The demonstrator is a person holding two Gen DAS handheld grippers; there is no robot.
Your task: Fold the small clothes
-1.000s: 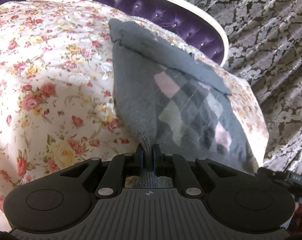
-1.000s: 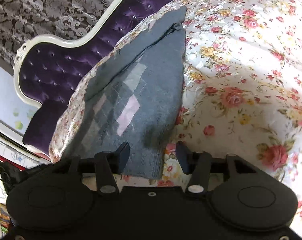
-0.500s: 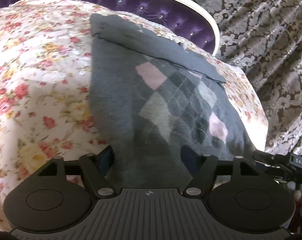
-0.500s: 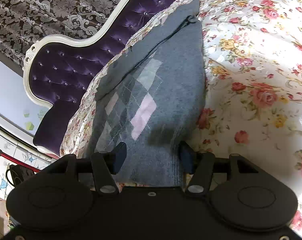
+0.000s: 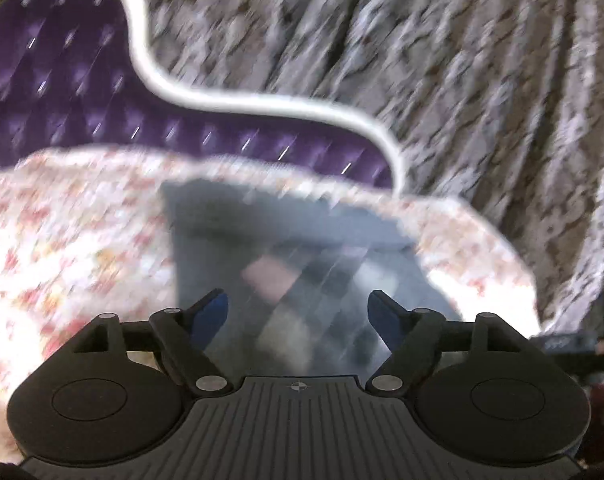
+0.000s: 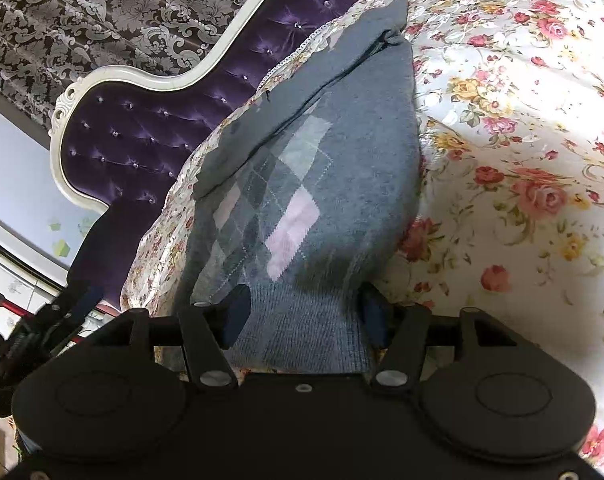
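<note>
Bed, floral-print cover (image 6: 521, 128) — 1 grey argyle knit garment (image 6: 321, 184) lying flat, folded, near the purple tufted headboard (image 6: 150, 136).

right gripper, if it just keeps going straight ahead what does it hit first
Most likely the grey sweater: the open right gripper already has its ribbed hem between the fingers. How far above the cloth it sits is unclear.

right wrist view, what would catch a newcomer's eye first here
The grey argyle sweater lies folded on the floral sheet, its ribbed hem between the open right gripper. Behind it curves a purple tufted headboard with a white frame. The left wrist view is motion-blurred, with the left gripper open.
</note>
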